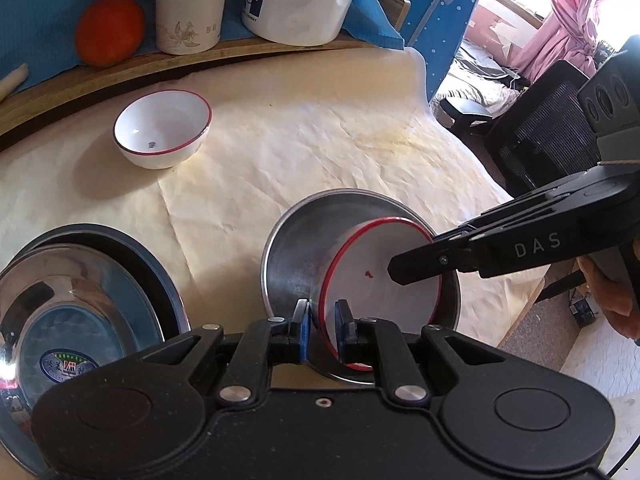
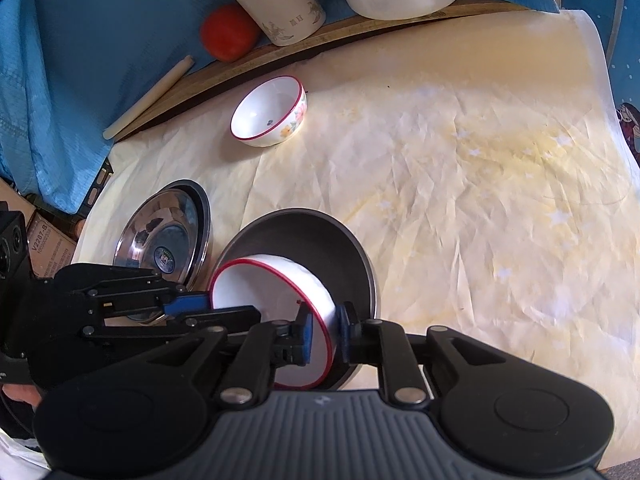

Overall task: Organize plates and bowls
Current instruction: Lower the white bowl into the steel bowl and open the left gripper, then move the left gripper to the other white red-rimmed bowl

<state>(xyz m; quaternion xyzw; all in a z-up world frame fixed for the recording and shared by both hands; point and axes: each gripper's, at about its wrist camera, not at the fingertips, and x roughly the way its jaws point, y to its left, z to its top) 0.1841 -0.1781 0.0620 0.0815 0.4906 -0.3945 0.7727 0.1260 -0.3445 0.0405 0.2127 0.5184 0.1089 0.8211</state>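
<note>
Held bowl: white bowl with red rim, tipped on its side inside the metal pan, mouth turned away from the bench and toward both cameras.
Left gripper: jaws nearly closed across the bowl's rim, one blue pad outside the wall, one inside; it has hold of the near edge.
Right gripper: same manner of hold on the opposite part of the rim, wall pinched between the pads.
Key relation: the two grips sit on facing sides of one rim, so the bowl hangs between them; its axis lies close to level, not upright. Neither hand is nearer, both are on it.
Next move, my reading: turn the bowl upright and settle it in the pan; that depends on both hands rotating together.
Risk: a thin rim hold on glazed ware may slip if one side lets go early.
Second bowl: upright on the bench, well apart toward the back, flower pattern on its side.
Steel dish: just beside the pan, on the left gripper's side, resting in a dark tray.
Back ledge: orange and a white canister.
</note>
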